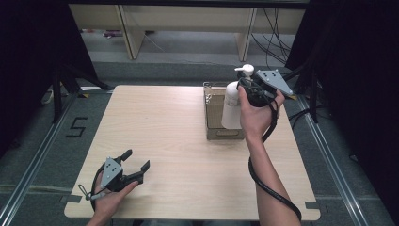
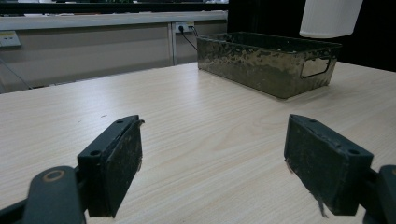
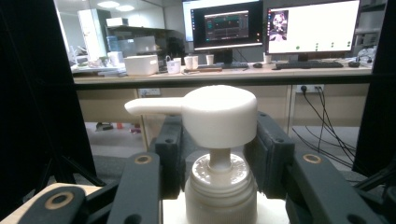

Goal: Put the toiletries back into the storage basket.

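Two grippers in use: left gripper (image 1: pixel 136 171) rests on the near tabletop (image 1: pixel 179 155), jaws apart and empty. Farther off, right gripper (image 1: pixel 251 92), jaws clamped at the pump bottle's (image 1: pixel 232 106) neck, holds it above the metal box (image 2: pixel 266 60). Advisable: keep the bottle upright and lower it slowly, clear of the rim.
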Motion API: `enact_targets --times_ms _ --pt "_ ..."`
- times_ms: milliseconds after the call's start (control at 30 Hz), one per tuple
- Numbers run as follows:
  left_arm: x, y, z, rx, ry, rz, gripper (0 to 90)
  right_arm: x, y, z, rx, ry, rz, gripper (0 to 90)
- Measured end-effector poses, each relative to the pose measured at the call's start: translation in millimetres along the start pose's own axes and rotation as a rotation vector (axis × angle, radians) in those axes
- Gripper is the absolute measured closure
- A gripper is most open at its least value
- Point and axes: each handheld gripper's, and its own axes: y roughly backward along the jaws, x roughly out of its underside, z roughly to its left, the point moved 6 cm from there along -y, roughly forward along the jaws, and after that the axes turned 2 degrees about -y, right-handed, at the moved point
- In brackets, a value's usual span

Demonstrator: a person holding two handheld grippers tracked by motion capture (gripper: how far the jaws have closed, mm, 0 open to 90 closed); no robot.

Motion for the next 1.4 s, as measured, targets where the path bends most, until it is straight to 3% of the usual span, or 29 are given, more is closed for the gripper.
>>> enact_targets --times_ms 133,767,833,1400 --pt "-0.1 -1.6 -0.7 0.008 0.005 -0.015 18.5 1.2 -5.6 -0.9 0.011 -0.006 0.003 60.7" --pt "1.2 -0.9 -1.4 0.007 -0.003 0.007 18.6 8.9 -18.5 -4.7 0.031 -0.006 0.031 60.7" --pt "1.2 -0.9 -1.7 0.008 -0.004 0.005 18.6 10.5 -20.4 -6.3 0.038 0.012 0.031 60.7" --pt "1.8 -0.8 -1.5 0.009 -0.005 0.008 18.6 18.8 -21.3 -7.2 0.035 -0.006 0.05 60.6"
